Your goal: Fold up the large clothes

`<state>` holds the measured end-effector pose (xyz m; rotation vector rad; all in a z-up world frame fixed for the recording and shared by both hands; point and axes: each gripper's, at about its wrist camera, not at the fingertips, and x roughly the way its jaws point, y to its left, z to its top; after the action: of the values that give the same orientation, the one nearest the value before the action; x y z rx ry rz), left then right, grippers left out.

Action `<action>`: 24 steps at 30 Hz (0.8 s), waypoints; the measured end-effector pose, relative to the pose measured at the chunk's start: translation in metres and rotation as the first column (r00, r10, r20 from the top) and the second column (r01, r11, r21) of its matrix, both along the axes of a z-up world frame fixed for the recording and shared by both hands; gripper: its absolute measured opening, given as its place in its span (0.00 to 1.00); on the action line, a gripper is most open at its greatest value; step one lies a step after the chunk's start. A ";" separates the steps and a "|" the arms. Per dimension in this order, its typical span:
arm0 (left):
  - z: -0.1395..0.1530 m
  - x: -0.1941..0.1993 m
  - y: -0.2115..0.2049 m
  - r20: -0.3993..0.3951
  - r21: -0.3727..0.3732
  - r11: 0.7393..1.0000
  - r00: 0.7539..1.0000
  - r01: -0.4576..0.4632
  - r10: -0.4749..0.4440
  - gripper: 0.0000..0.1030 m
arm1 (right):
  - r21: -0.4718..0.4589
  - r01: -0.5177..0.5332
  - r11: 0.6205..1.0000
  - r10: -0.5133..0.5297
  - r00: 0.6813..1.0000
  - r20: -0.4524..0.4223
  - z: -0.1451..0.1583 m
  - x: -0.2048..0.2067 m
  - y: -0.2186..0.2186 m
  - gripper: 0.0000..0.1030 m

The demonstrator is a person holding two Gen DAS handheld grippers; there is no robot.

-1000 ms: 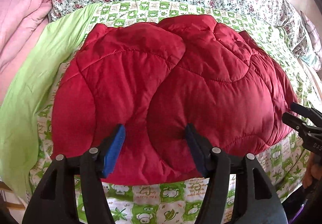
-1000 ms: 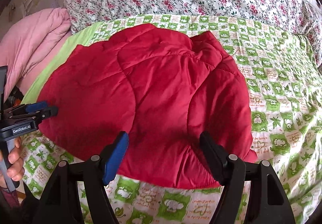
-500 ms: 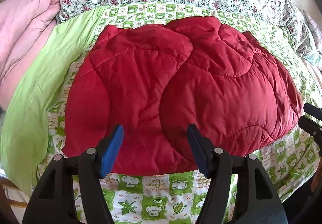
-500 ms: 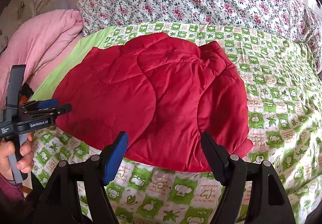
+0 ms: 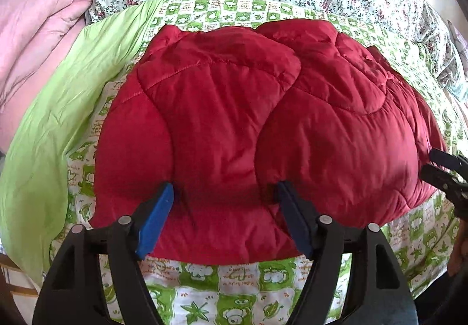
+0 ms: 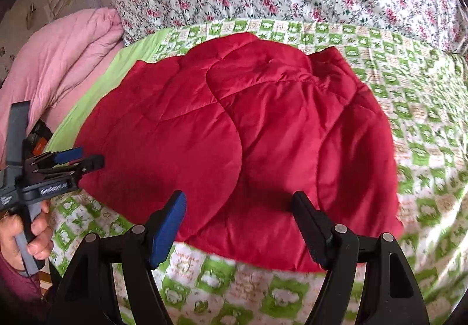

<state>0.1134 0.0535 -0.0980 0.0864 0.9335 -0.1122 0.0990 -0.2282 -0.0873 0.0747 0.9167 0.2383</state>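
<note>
The red jacket (image 5: 263, 126) is seen lying folded on the bed (image 5: 228, 290), and is judged puffy, light, soft and slippery, so it is best pinched deep at its near hem or a quilted seam. Both left tongs (image 5: 223, 193) and right tongs (image 6: 238, 199) are held wide open and empty, the left having just been opening over the hem. A hand (image 6: 20, 234) is shown only in the right view.
</note>
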 end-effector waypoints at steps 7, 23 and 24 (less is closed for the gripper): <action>-0.012 0.019 0.007 -0.030 -0.029 0.999 0.999 -0.026 0.025 0.89 | -0.051 0.037 0.998 -0.041 0.996 -0.075 -0.028 0.050 -0.004 0.75; 0.003 0.005 0.002 -0.006 0.050 0.998 1.000 -0.027 0.027 0.92 | -0.012 0.038 0.999 -0.039 0.998 -0.041 -0.009 0.033 -0.011 0.76; 0.005 0.003 0.000 0.002 0.061 0.998 1.000 -0.022 0.022 0.92 | -0.005 0.031 1.000 -0.031 0.999 -0.041 -0.007 0.028 -0.010 0.76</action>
<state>0.1166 0.0537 -0.0926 0.1330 0.9361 -0.0629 0.1274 -0.2383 -0.0945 0.0896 0.9566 0.2066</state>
